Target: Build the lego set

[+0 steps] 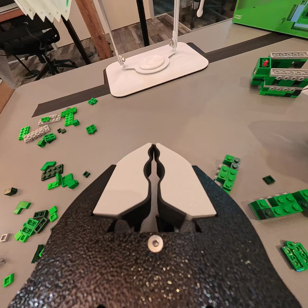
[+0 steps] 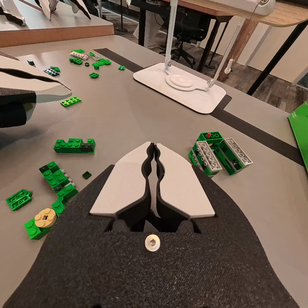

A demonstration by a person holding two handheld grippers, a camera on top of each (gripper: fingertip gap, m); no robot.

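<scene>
My left gripper [image 1: 154, 144] is shut and empty above the grey table; it also shows at the left edge of the right wrist view [image 2: 66, 88]. My right gripper [image 2: 153, 143] is shut and empty. A green and grey built block with a red pin [image 2: 220, 154] lies right of my right gripper; it also shows far right in the left wrist view [image 1: 281, 78]. Green sub-assemblies [image 2: 75, 145] [image 2: 57, 179] lie left of my right gripper. One carries a tan round piece [image 2: 45, 217]. A bright green plate [image 2: 70, 101] lies under the left gripper's tip.
Several loose green and grey pieces [image 1: 48, 126] are scattered on the table's left side. A white lamp base [image 1: 156, 68] stands at the back middle. A green box [image 1: 273, 15] stands at the back right. A black strip [image 2: 250, 131] runs across the table. There is about 15 cm between the tips of the two grippers.
</scene>
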